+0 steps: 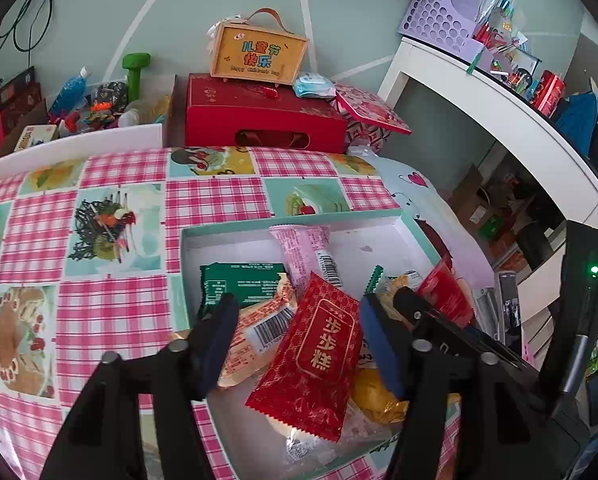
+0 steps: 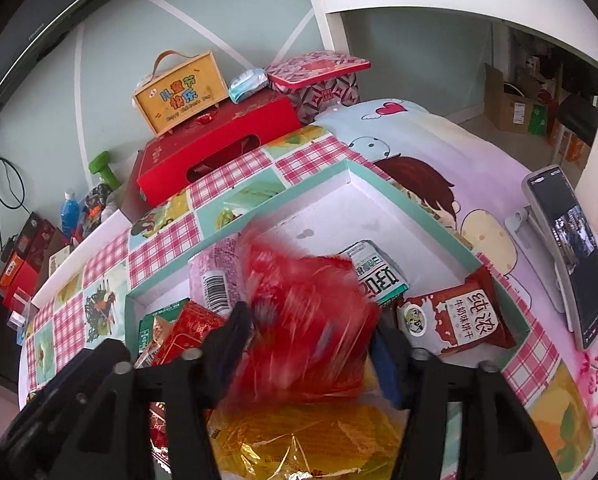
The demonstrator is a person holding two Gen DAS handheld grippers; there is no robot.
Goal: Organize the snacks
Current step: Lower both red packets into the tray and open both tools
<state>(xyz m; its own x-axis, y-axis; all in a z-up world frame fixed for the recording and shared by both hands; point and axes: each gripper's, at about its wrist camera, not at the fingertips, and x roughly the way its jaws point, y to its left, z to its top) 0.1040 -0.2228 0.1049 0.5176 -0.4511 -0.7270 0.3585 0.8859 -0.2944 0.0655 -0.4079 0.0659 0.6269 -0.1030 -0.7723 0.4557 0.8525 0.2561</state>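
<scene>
Left gripper [image 1: 295, 320]: jaws apart, straddling red snack packet [image 1: 313, 354], no pad contact seen. Right gripper [image 2: 311, 330]: jaws apart, blurred red packet [image 2: 307, 312] between them, contact unclear. Both packets among other snacks in teal-rimmed tray [image 1: 403, 216] on checked worktop [image 1: 111, 308]. Beyond: red gift box [image 1: 259, 114].

Even, soft daylight is filling both views without harsh shadows. Fisheye distortion is bending edges, and dark vignetting is closing the corners. In the right wrist view, a red packet [image 2: 307, 320] is smearing with motion blur at centre.
</scene>
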